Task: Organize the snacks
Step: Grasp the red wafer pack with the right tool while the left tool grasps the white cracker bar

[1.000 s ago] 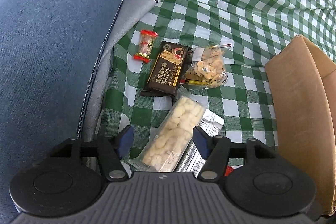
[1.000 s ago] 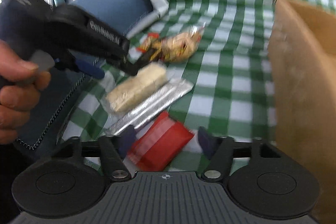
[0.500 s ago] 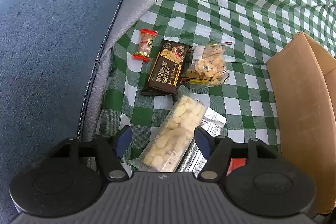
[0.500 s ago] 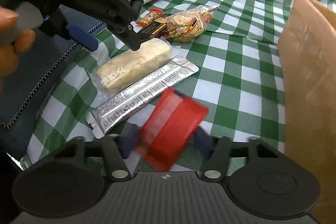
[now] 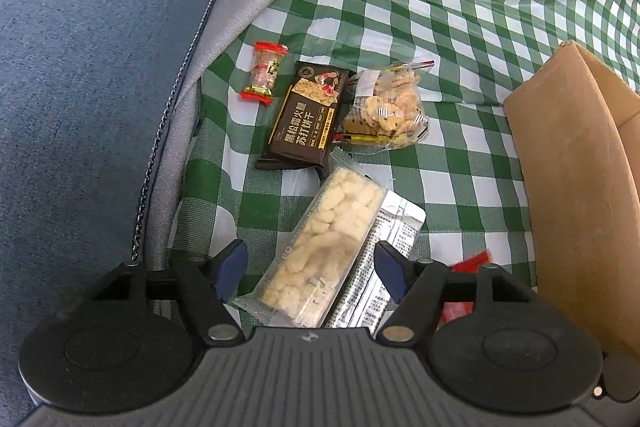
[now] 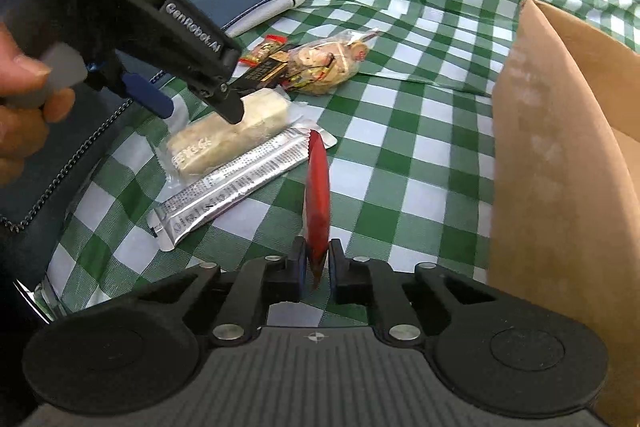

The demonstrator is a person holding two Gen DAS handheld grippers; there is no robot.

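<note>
My right gripper point(image 6: 317, 264) has just been closing and is now clamped on the red snack packet point(image 6: 318, 187), pinched at its near end with the packet standing on edge and sticking forward over the checked cloth point(image 6: 420, 155). Grip looks thin: only the tail of the wrapper is between the pads, so I reckon a fast swing could let it slip or rotate out.

My left gripper point(image 5: 310, 265) has just been opening; jaws are spread and hold nothing, straddling the clear-wrapped puffed bar point(image 5: 320, 247) with the silver foil packet point(image 5: 384, 259) right alongside. Risk there: closing now may catch both wrappers at once.

The two grippers sit near each other over the same pile, so a collision is possible if I move both.

Cardboard box point(image 6: 560, 167) is to the right, its near wall tall; I judge the packet needs lifting clear of that rim or it snags. Open cloth between pile and box gives room. On the left, the blue cushion point(image 5: 100, 107) crowds the pile, little clearance there. Dark cracker pack point(image 5: 308, 119), biscuit bag point(image 5: 388, 107) and small candy point(image 5: 264, 73) lie farther out, untouched.
</note>
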